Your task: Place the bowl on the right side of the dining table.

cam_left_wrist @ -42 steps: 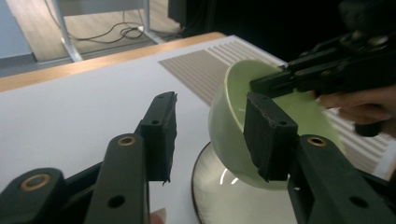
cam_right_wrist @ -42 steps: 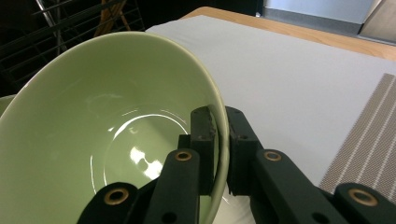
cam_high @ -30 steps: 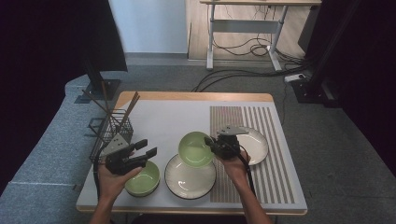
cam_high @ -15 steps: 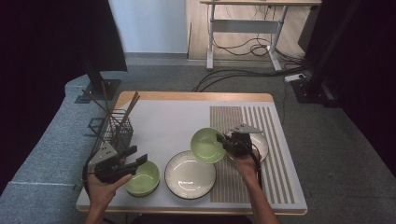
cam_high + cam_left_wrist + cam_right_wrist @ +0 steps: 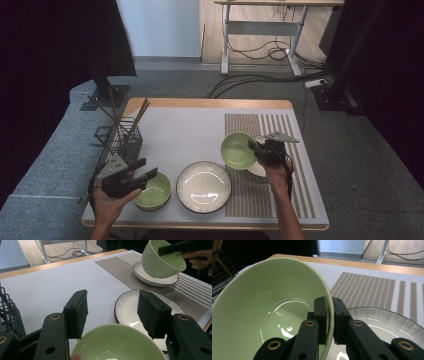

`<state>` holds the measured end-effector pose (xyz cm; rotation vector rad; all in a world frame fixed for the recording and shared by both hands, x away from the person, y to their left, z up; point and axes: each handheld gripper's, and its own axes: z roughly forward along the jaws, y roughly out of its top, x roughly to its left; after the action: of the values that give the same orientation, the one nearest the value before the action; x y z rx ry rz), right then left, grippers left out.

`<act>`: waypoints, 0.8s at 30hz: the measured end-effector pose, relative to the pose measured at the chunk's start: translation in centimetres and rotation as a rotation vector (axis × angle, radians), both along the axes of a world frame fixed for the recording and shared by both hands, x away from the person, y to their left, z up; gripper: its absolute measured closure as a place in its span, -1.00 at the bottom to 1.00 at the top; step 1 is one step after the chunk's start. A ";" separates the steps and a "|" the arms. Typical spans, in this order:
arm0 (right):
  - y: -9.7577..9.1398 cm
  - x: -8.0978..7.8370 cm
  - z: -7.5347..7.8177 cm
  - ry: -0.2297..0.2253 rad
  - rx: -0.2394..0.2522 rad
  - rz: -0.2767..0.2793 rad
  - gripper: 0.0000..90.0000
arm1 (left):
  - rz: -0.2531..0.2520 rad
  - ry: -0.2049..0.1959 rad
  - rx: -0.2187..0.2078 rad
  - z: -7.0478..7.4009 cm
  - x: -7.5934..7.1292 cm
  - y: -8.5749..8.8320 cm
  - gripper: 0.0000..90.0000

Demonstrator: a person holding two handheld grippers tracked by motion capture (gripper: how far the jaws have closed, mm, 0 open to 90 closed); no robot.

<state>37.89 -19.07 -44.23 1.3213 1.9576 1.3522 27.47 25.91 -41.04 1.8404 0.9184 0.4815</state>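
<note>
High view: a person works at a table (image 5: 200, 107) with a gripper in each hand. The right gripper (image 5: 260, 150) pinches the rim of a green bowl (image 5: 237, 150), carried tilted above the striped mat (image 5: 280, 125), over the near-side edge of a white plate (image 5: 260, 170) by the table's right edge. The left gripper (image 5: 145, 175) sits at the near left corner, its jaws having just been opening; they stand wide on either side of a second green bowl (image 5: 152, 192), which rests on the table, and no pad presses it. A ribbed plate (image 5: 204, 186) lies between the two bowls at the near edge; a wire rack (image 5: 122, 140) stands at the left edge.

Right gripper view: the jaws close on the thin rim of the held bowl (image 5: 274, 307), one pad inside and one outside, a detail too small to read from above. The white plate (image 5: 382, 325) lies below.

Left gripper view: the wide gap between the pads (image 5: 80, 312) is plain, with the resting bowl (image 5: 117, 345) beneath, and the carried bowl (image 5: 162, 260) is seen hanging tilted above its plate (image 5: 150, 277), a height that the high view flattens.

Risk: a grip on the rim alone leaves the bowl free to pivot or slip; set down tilted, its foot may strike the plate's edge and chip or tip it.
</note>
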 end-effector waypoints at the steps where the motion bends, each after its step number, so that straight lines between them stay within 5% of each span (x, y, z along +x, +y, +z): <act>1: -0.2 0.1 -0.1 0.003 0.003 -0.005 0.87 | 0.001 0.000 -0.001 0.0 0.0 0.0 -0.07; 24: -3.3 1.0 -1.6 0.041 -0.012 -0.101 0.87 | 0.024 0.007 -0.013 -0.1 -0.1 1.1 -0.09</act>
<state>38.87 -22.41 -45.85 1.4330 1.8952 1.2727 27.36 26.96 -41.10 1.8218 0.9473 0.4835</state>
